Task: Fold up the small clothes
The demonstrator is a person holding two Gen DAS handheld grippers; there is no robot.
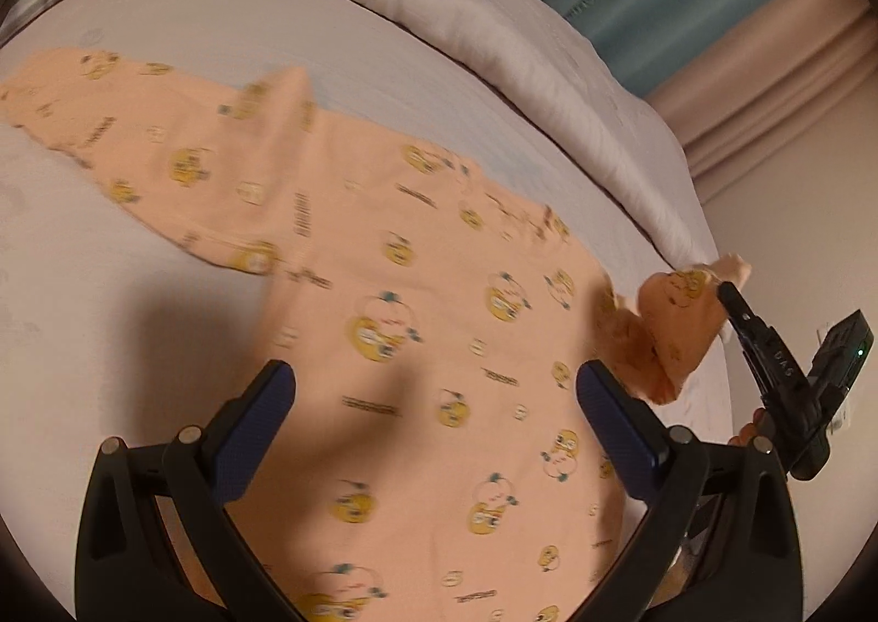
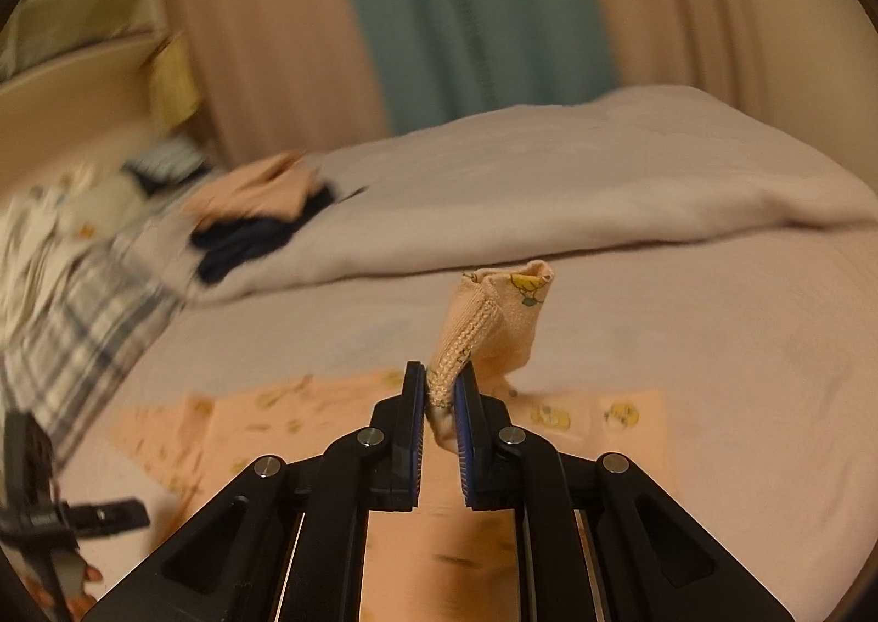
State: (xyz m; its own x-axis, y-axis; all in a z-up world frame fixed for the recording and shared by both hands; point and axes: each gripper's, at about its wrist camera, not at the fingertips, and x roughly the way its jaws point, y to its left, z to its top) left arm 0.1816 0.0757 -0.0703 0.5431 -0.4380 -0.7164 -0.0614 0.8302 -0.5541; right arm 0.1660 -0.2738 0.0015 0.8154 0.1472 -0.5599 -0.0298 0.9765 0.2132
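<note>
A peach child's top [image 1: 384,259] printed with yellow cartoon figures lies spread on the pale bed sheet [image 1: 164,18], one sleeve stretched to the upper left. My left gripper [image 1: 436,391] hovers open over the top's body, empty. My right gripper [image 2: 440,391] is shut on the ribbed cuff of the other sleeve [image 2: 502,320] and holds it lifted off the bed. In the left wrist view that raised sleeve [image 1: 667,325] shows at the right, pinched by the right gripper [image 1: 727,292].
A folded pale blanket [image 2: 549,183] lies along the far side of the bed. A stack of dark and peach clothes [image 2: 258,221] sits on it, next to a plaid cloth [image 2: 71,325]. Teal and beige curtains [image 2: 466,18] hang behind.
</note>
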